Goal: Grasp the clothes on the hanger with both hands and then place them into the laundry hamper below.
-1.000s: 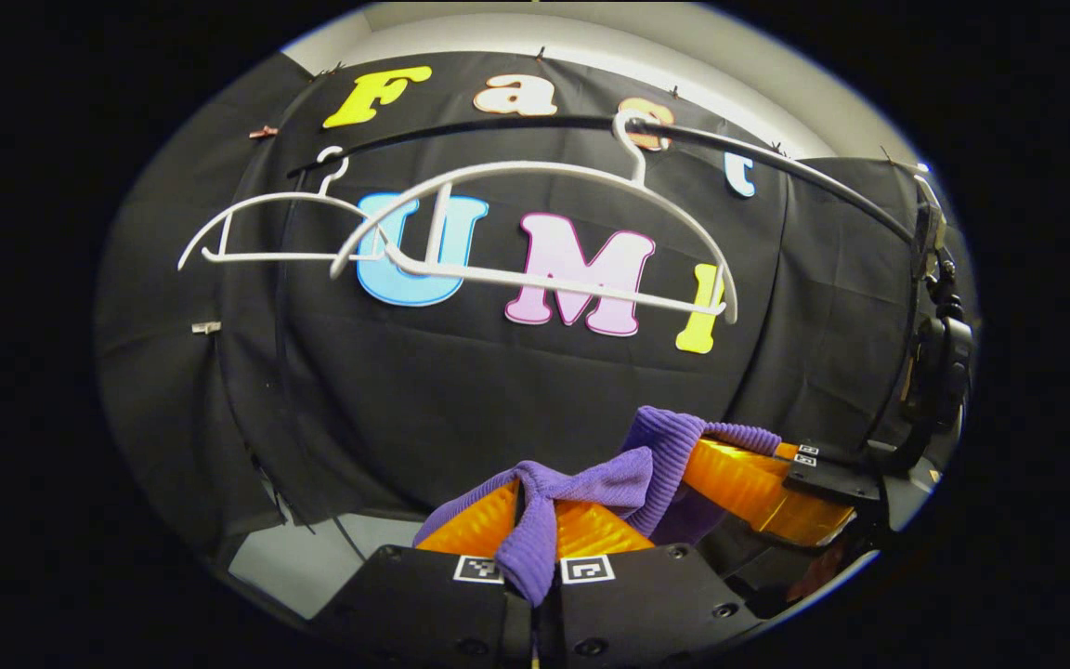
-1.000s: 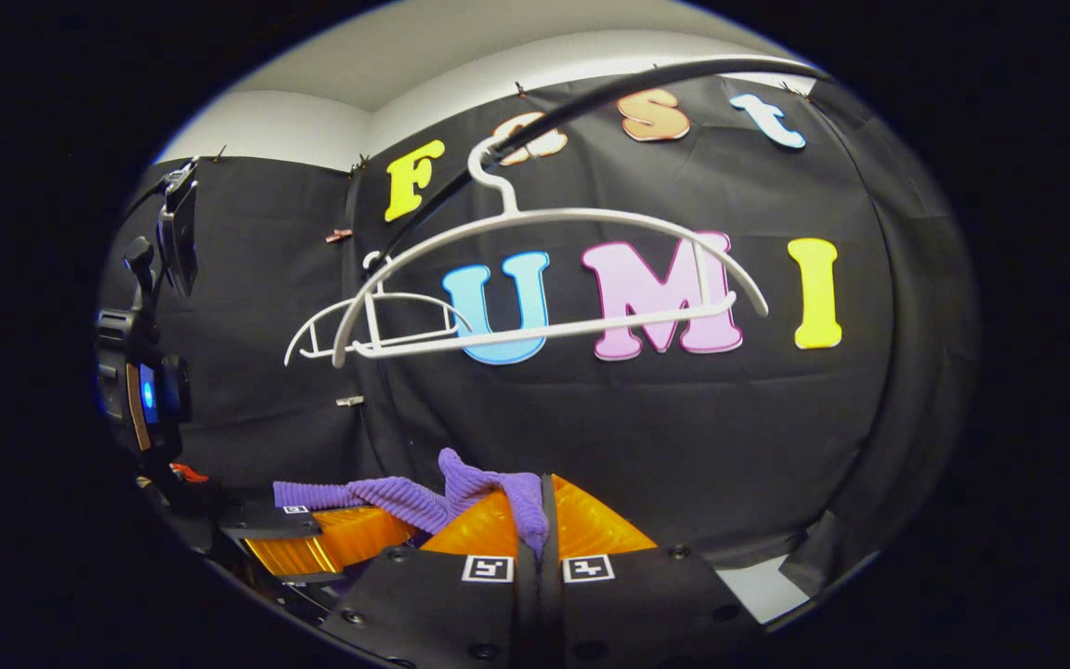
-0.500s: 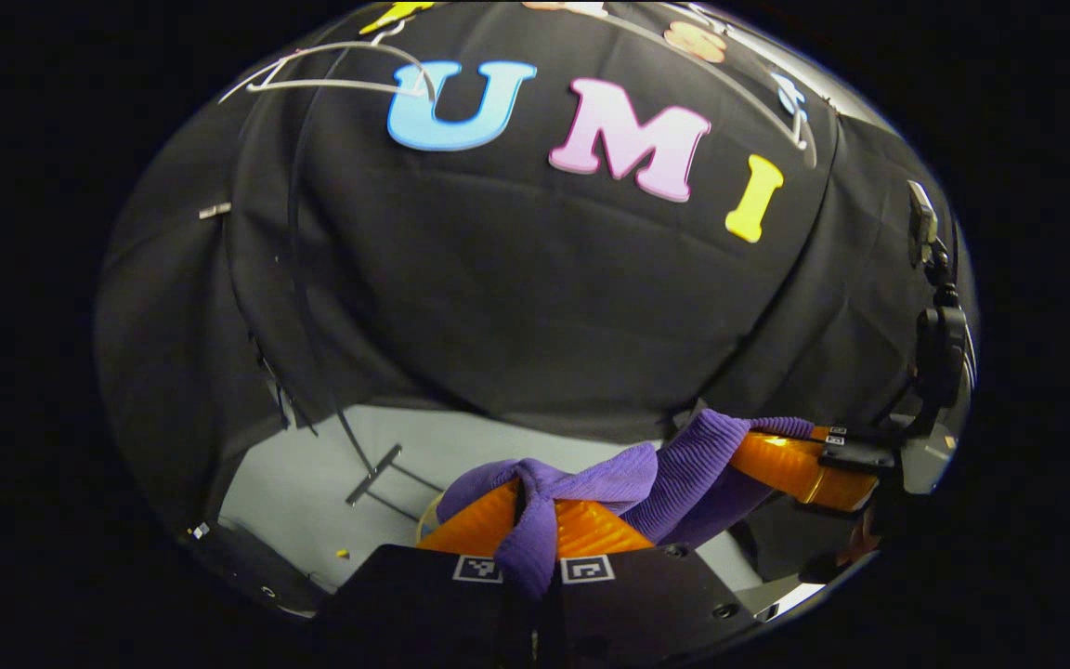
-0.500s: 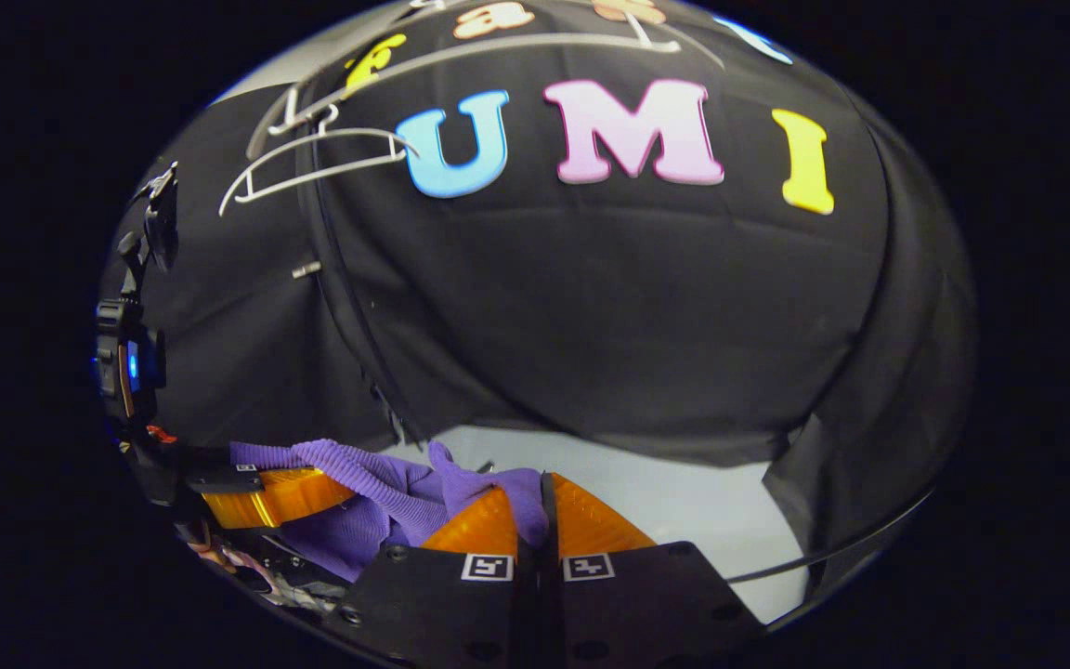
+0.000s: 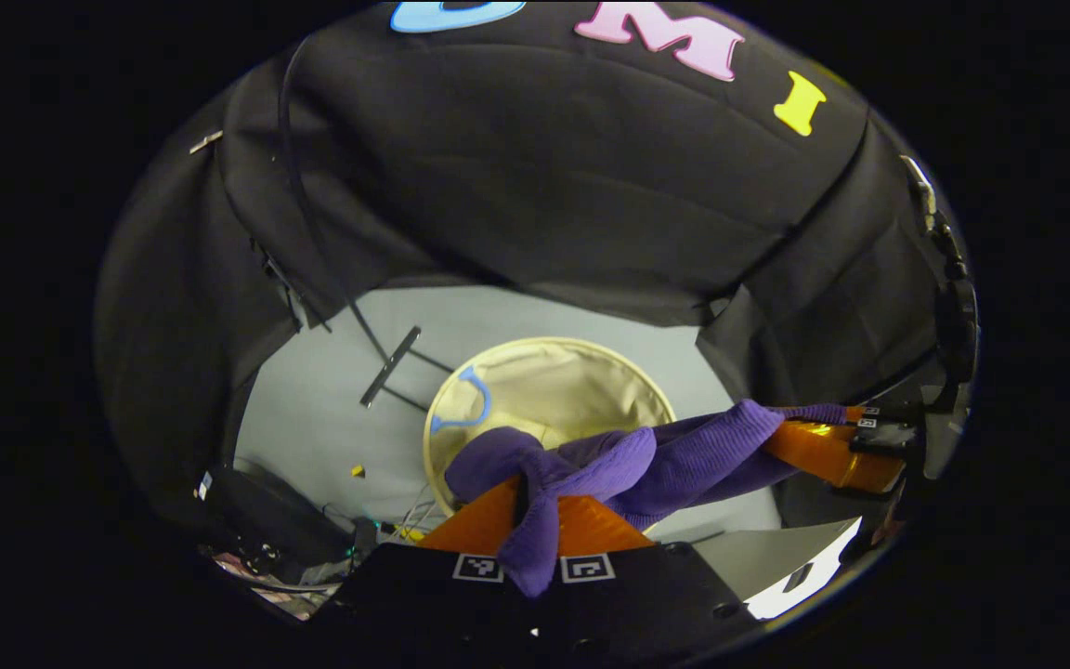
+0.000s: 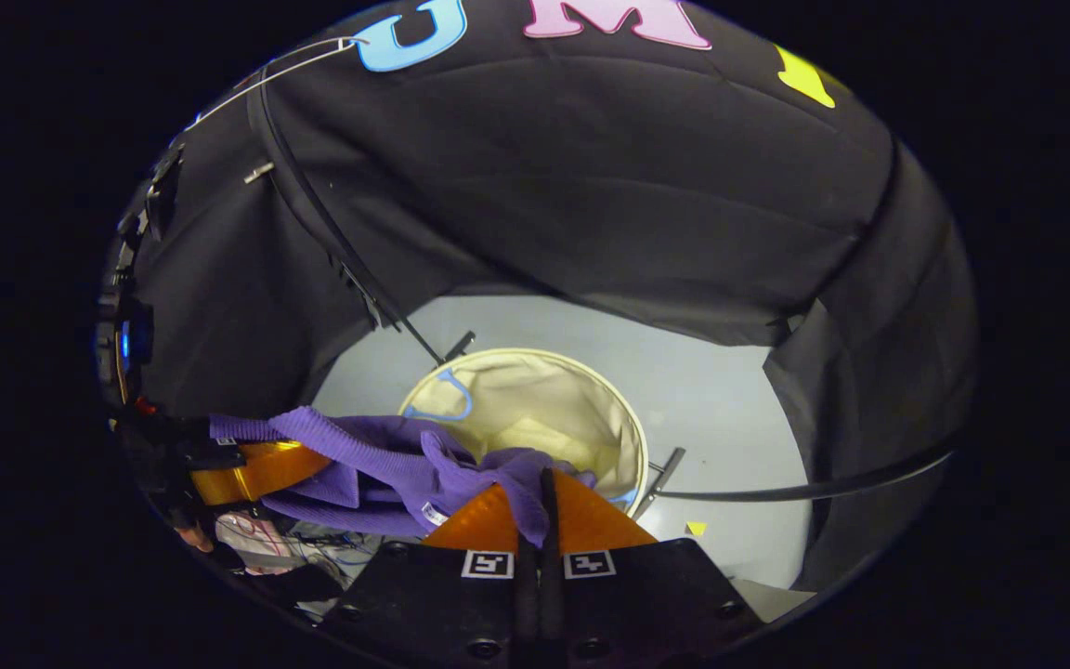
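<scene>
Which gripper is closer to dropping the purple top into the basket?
Right, slightly. In its view the hamper opens just beyond the right gripper; the purple garment is clamped by both, so the left gripper must release too.

Dim booth, even light, strong fisheye bending

Sharp at centre; the pale floor point(image 5: 312, 409) is brightest, the hamper point(image 6: 535, 409) evenly lit, and edges curve and darken.

left gripper point(image 5: 535, 506): black housing, dark screws, two square black-and-white markers | right gripper point(image 6: 544, 506): black housing, screws, same paired markers, ridged wedge fingers point(image 6: 484, 520)
</scene>
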`<state>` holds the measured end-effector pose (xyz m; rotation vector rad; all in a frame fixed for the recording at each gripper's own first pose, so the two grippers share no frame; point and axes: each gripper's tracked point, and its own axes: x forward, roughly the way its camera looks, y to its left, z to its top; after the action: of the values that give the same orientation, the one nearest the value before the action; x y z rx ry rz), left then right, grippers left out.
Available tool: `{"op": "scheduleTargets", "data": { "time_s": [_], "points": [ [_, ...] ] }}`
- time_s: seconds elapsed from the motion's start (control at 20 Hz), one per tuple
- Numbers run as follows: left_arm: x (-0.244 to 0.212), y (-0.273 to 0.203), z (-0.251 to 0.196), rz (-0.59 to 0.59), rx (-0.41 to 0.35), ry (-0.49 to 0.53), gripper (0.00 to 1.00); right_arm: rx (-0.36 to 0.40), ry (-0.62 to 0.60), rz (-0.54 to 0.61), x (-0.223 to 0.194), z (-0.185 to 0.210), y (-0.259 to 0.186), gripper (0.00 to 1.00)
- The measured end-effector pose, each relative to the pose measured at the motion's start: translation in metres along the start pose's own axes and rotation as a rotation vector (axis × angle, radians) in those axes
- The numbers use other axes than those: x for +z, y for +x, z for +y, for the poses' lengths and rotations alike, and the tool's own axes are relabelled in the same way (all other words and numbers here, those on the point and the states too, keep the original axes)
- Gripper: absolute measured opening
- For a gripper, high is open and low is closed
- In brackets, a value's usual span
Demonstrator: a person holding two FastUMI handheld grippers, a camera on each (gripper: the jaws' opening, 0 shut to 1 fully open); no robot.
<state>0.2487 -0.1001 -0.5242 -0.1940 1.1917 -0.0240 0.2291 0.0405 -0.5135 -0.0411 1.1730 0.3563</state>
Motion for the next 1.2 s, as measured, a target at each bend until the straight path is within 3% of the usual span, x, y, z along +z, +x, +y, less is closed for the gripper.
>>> {"op": "scheduleTargets", "data": {
  "time_s": [0.4, 0.45, 0.55, 0.65, 0.9, 1.2],
  "points": [
    [-0.020, 0.004, 0.007, 0.075, 0.039, -0.008, 0.09, -0.018, 0.105, 0.023, -0.006, -0.007, 0.003, 0.10],
    [-0.023, 0.004, 0.012, 0.087, 0.050, -0.014, 0.10, -0.029, 0.104, 0.011, -0.002, -0.009, 0.005, 0.40],
    [-0.021, 0.007, 0.026, 0.100, 0.100, 0.003, 0.49, -0.059, 0.082, 0.004, -0.001, -0.015, 0.004, 1.00],
    [-0.022, 0.015, 0.033, 0.089, 0.129, 0.029, 0.90, -0.100, 0.075, 0.018, -0.004, -0.022, 0.003, 0.98],
    [-0.016, 0.004, 0.018, 0.072, 0.115, 0.069, 0.86, -0.141, 0.097, 0.029, -0.008, -0.027, -0.002, 1.00],
    [0.019, -0.045, 0.018, -0.078, 0.107, 0.138, 0.98, -0.162, 0.150, -0.122, 0.024, -0.020, -0.059, 0.99]
  ]
}}
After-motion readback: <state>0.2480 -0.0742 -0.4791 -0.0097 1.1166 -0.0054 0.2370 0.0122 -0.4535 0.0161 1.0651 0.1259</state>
